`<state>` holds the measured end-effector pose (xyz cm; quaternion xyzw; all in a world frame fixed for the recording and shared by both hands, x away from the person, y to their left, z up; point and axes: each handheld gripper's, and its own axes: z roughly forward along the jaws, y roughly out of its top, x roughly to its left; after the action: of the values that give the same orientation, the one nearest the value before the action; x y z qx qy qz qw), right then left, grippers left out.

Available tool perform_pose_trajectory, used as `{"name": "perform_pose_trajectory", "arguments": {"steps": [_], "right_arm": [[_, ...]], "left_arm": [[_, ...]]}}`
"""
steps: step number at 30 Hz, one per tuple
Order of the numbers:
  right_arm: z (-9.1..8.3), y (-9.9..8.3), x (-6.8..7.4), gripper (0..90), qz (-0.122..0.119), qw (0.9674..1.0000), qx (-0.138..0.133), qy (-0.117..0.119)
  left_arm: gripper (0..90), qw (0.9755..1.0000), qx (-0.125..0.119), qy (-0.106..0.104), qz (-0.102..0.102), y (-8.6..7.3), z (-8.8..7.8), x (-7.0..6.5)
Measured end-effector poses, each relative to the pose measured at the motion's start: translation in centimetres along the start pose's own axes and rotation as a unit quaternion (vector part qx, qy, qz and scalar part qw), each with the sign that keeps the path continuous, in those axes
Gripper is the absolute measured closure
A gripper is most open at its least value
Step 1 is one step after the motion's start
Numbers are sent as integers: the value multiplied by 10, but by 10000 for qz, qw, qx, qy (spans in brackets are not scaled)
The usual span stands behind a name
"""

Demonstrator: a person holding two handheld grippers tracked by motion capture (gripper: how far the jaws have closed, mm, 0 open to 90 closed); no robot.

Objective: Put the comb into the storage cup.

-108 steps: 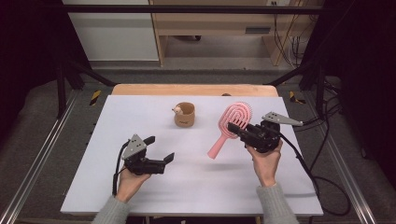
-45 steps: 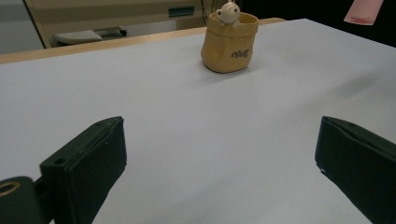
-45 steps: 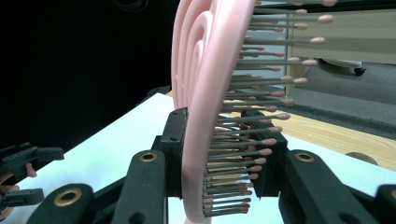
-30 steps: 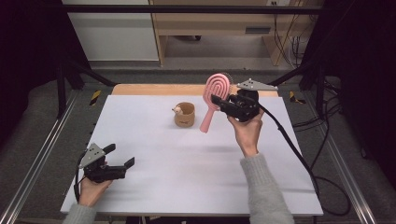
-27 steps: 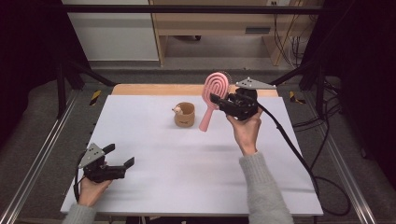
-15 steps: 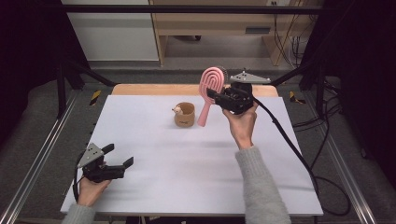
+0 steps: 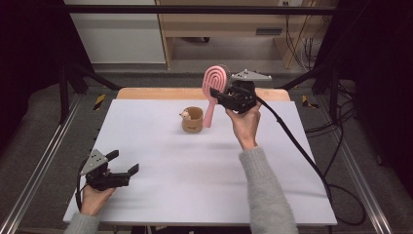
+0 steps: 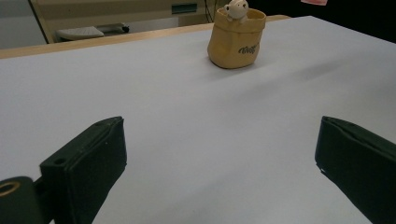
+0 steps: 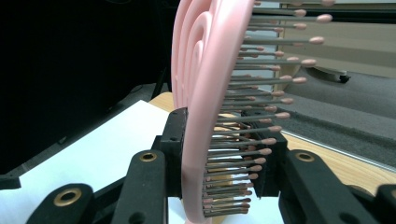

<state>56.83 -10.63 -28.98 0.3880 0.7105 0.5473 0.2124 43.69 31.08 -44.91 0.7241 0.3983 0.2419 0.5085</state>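
Observation:
A pink hairbrush (image 7: 213,90) hangs almost upright over the table's far middle, head up and handle down. My right gripper (image 7: 220,95) is shut on its head. Close up in the right gripper view, the brush (image 9: 212,84) fills the space between the two black jaws, bristles pointing right. Its handle tip reaches down just right of a small tan cup (image 7: 192,119) with a little white animal figure on the rim. My left gripper (image 7: 124,163) rests open near the table's front left corner, nothing between its jaws; the cup (image 8: 236,39) stands far ahead of it.
The white table top (image 7: 160,165) stretches between the two hands. A wooden strip (image 7: 160,92) borders its far edge. Metal rails run along both sides, and a black cable (image 7: 302,151) trails from the right gripper over the table's right side.
The right hand has carried the brush left and slightly up, bringing its handle close beside the cup. The left gripper has stayed where it was.

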Motion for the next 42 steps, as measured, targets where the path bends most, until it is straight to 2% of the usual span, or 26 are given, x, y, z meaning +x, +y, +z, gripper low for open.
{"name": "perform_pose_trajectory", "arguments": {"steps": [19, 42], "right_arm": [[23, 10, 2, 642, -134, 9998, -14, -169], [48, 18, 4, 641, -127, 9997, -32, -221]], "left_arm": [[20, 10000, 20, -3, 9, 0, 0, 0], [20, 10000, 72, -11, 9, -1, 1, 1]]}}
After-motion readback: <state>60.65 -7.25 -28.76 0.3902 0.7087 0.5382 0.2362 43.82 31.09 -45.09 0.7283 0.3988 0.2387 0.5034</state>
